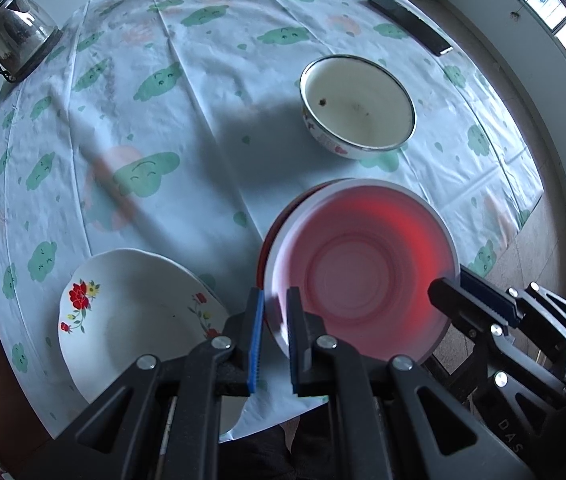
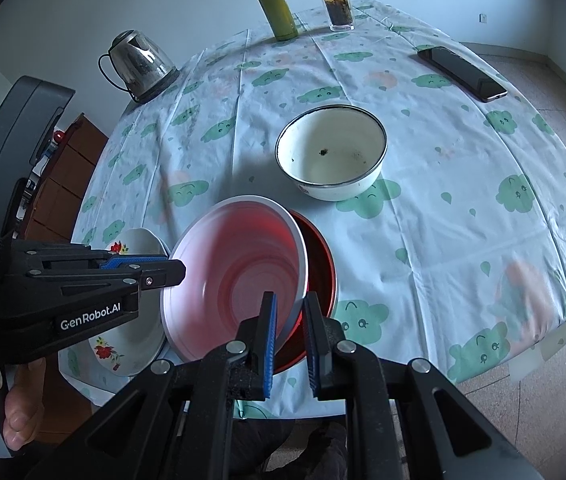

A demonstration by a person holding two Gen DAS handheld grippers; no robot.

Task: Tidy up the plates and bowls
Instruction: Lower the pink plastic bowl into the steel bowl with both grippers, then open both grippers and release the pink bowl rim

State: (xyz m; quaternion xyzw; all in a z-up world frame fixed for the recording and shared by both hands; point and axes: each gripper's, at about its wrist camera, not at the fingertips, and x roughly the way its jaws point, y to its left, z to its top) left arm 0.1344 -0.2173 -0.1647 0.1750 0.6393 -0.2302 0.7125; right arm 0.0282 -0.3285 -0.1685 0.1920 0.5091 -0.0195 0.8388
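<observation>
We saw both tongs clamped on the pale translucent pink plastic bowl (image 2: 239, 276), left tongs (image 1: 275, 336) on its left rim, right tongs (image 2: 289, 332) on its right, tilted over a red bowl (image 2: 321, 264) near the bench's near edge.

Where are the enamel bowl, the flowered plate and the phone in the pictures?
enamel bowl (image 1: 363, 100): left wrist view, on its inner floor.
flowered plate (image 1: 131, 320): left wrist view, on its white middle.
phone (image 2: 463, 73): right wrist view, on its dark screen.

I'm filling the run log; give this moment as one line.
left gripper: shut on pink bowl rim | right gripper: shut on opposite rim | bowl: tilted over red plate | enamel bowl: untouched
</observation>
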